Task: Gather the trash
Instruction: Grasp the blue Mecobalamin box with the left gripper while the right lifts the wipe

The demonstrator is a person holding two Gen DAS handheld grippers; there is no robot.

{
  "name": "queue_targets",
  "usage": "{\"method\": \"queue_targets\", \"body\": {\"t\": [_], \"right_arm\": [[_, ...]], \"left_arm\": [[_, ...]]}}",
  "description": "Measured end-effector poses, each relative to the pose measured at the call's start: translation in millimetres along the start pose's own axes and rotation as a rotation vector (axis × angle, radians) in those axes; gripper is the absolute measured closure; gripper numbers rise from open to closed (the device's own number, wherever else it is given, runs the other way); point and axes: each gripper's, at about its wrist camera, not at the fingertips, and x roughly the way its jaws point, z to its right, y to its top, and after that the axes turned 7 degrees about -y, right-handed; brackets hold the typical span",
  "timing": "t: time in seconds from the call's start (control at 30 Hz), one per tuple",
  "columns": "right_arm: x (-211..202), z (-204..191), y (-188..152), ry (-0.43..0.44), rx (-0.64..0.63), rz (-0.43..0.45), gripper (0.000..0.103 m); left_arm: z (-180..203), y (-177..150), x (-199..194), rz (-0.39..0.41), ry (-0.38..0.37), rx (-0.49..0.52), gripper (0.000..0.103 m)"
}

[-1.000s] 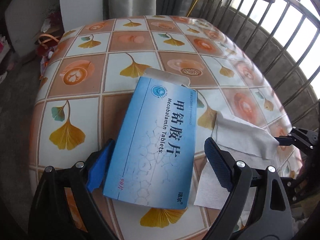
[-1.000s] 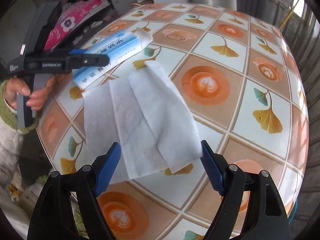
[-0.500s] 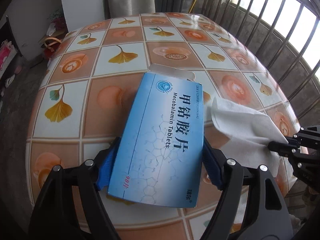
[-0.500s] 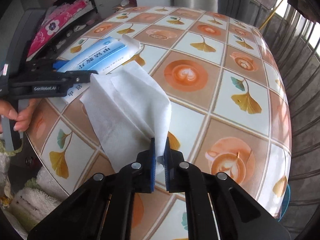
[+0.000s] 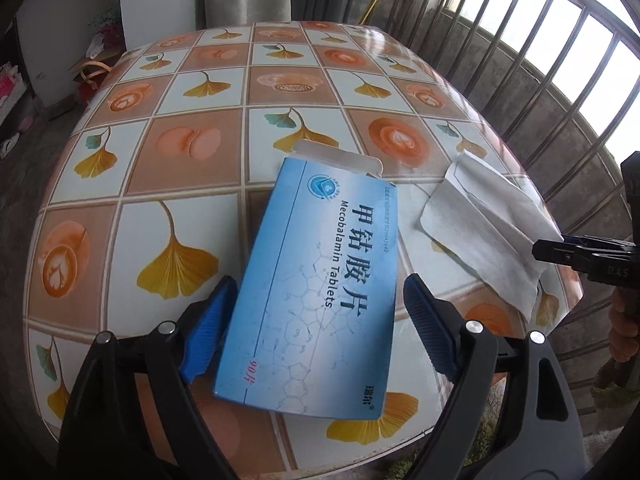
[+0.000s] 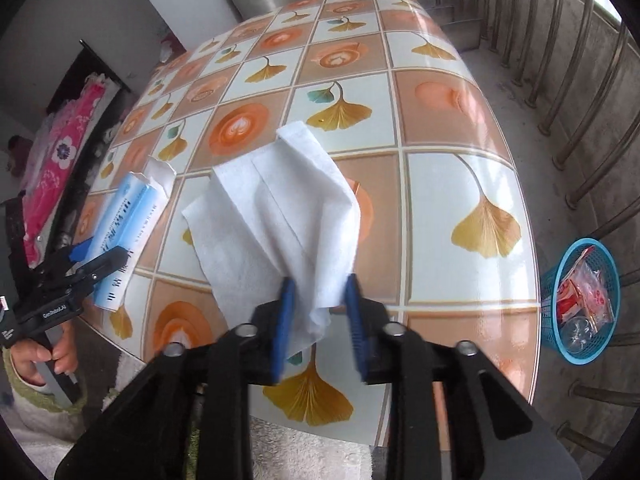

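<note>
Since the earlier frames, the right gripper [image 6: 318,320] has been rolled and carried toward the table's right edge, and the tissue [image 6: 280,216] has been dragged with it, away from the box [image 5: 316,284]. The right jaws, which were clamped tight half a second ago, are now opening; the bunched near end of the tissue hangs between the blue pads [image 6: 284,320], and it cannot be told whether it is still pinched. The rest of the tissue is spread over the table [image 6: 460,184].

The left gripper [image 5: 320,332] has been drawn back slightly. Its jaws are wide and opening, with the blue tablet box lying flat on the table between them; the left pad is just beside the box edge, the right pad clearly apart from it. The box is not gripped. Its white end flap points away from the gripper.

A blue basket [image 6: 580,300] holding wrappers is seen on the floor beside the table's right edge, near the railing [image 6: 580,92].
</note>
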Motion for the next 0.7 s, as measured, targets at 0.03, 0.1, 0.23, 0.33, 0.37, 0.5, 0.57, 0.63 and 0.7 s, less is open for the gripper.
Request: {"method": "queue_targets", "body": {"t": [0.03, 0.1, 0.23, 0.33, 0.37, 0.5, 0.57, 0.63, 0.7], "right_arm": [[-3.9, -1.7, 2.6, 0.002, -0.010, 0.020, 0.043], [-6.1, -7.5, 9.7, 0.007, -0.044, 0.038, 0.034], [4.7, -24.8, 19.0, -0.015, -0.146, 0.032, 0.023], [19.6, -35.4, 23.8, -0.057, -0.208, 0.023, 0.022], [25.1, -39.2, 24.9, -0.065, -0.226, 0.014, 0.022], [36.1, -59.2, 20.4, -0.118, -0.340, 0.015, 0.022], [37.8, -69.4, 15.0, -0.146, -0.399, 0.030, 0.022], [36.5, -72.5, 13.3, -0.147, -0.403, 0.036, 0.023], [34.9, -70.5, 13.7, -0.129, -0.378, 0.034, 0.030]], "left_arm": [[0.7, 1.5, 1.8, -0.004, 0.009, 0.007, 0.021], [1.9, 4.8, 7.4, -0.018, 0.031, 0.022, 0.021], [2.3, 7.8, 15.8, -0.030, 0.072, 0.041, 0.020], [3.5, 9.3, 18.2, -0.029, 0.091, 0.054, 0.020], [4.2, 9.6, 19.1, -0.028, 0.098, 0.061, 0.020], [7.9, 9.3, 22.3, -0.031, 0.128, 0.093, 0.020], [9.2, 8.5, 22.5, -0.028, 0.133, 0.103, 0.022], [9.9, 8.4, 21.1, -0.023, 0.128, 0.109, 0.026], [10.7, 8.6, 20.5, -0.020, 0.127, 0.110, 0.031]]}}
